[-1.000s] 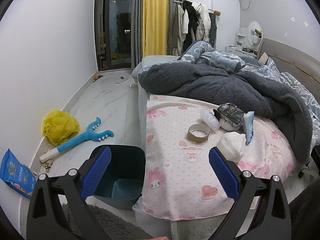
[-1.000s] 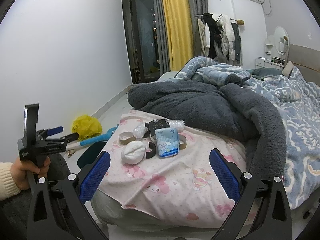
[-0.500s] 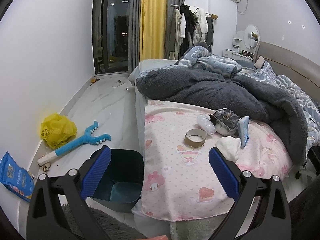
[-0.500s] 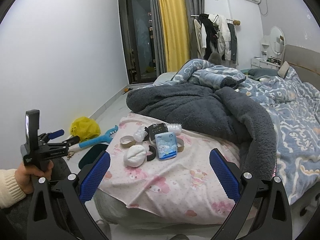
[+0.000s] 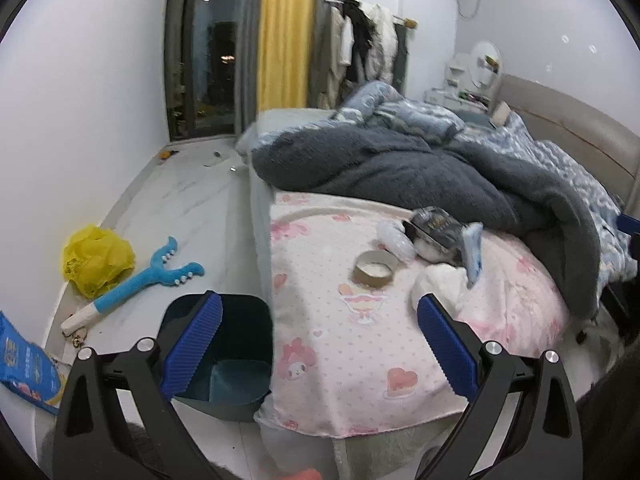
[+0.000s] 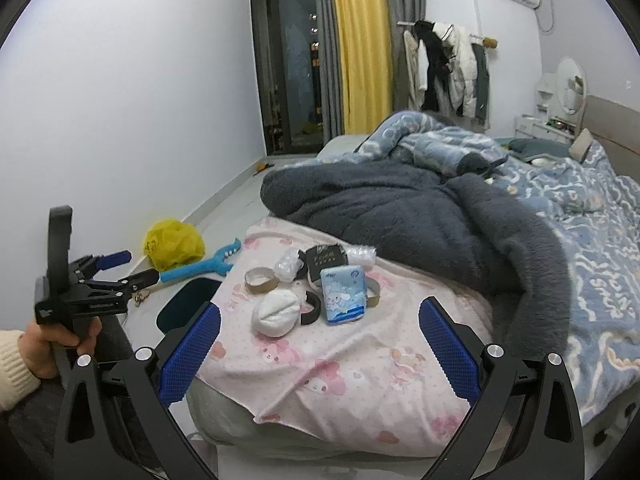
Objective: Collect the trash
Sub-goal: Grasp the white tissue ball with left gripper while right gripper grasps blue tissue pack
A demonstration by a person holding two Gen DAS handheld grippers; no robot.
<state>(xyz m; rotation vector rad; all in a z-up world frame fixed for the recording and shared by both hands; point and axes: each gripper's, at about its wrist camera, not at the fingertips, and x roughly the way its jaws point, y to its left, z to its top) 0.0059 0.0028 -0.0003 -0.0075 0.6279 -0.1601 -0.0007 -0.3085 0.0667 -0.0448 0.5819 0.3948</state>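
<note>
Trash lies on the pink blanket (image 6: 340, 364) at the bed's corner: a cardboard tape ring (image 6: 261, 279) (image 5: 375, 267), a white crumpled wad (image 6: 277, 312) (image 5: 442, 283), a blue tissue pack (image 6: 344, 294) (image 5: 473, 251), a black packet (image 6: 325, 257) (image 5: 434, 222), clear crumpled plastic (image 6: 289, 265) and a black ring (image 6: 311, 306). A dark teal bin (image 5: 224, 356) (image 6: 188, 304) stands on the floor beside the bed. My left gripper (image 5: 318, 344) is open and empty, held short of the bed and bin; it also shows in the right wrist view (image 6: 120, 270). My right gripper (image 6: 318, 350) is open and empty, short of the trash.
On the floor by the left wall lie a yellow plastic bag (image 5: 96, 258) (image 6: 174, 244), a blue toy guitar (image 5: 136, 280) and a blue snack bag (image 5: 24, 364). A grey fleece blanket (image 6: 420, 220) and blue quilt (image 6: 580, 200) are heaped behind the trash.
Both grippers have pulled back slightly and tilted up; the trash looks a little farther away. Nothing was grasped or moved.
</note>
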